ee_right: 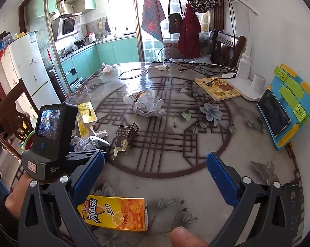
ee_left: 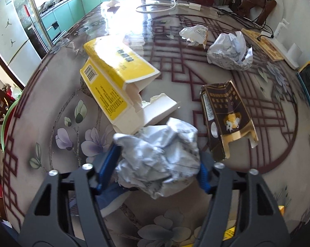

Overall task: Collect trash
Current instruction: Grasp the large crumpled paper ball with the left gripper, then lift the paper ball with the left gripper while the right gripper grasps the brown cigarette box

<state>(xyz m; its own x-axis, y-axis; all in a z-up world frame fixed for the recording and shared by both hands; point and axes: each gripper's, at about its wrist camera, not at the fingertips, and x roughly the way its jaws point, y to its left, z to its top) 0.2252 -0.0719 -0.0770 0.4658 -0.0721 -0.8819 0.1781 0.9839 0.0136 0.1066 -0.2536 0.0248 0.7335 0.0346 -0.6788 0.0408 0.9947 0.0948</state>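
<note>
Held the crumpled paper [ee_left: 159,156] between the blue pads of the left gripper [ee_left: 157,168], jaws about half way in, one pad against each side of the wad. Lay low on the table [ee_left: 52,103], just in front of the torn yellow box [ee_left: 113,78] and beside the flattened brown carton [ee_left: 224,119].

Judged the step in hand as securing this wad before lifting. Needed a firm but not crushing squeeze, since loose paper folds in and slips. Better to lift straight up and keep clear of the white flap of the yellow box, which seemed to touch the far edge of the wad. Could not tell whether any fold was caught under that flap.

Showed no real pointing direction, being a lump; looked only a little wider across the jaws than along them, so the grip went along its longer side.

Kept the right gripper [ee_right: 155,175] wide apart, with nothing between the pads, above the yellow tea carton [ee_right: 115,214]. Lay flat, that carton, long axis running left to right in the right wrist view.
</note>
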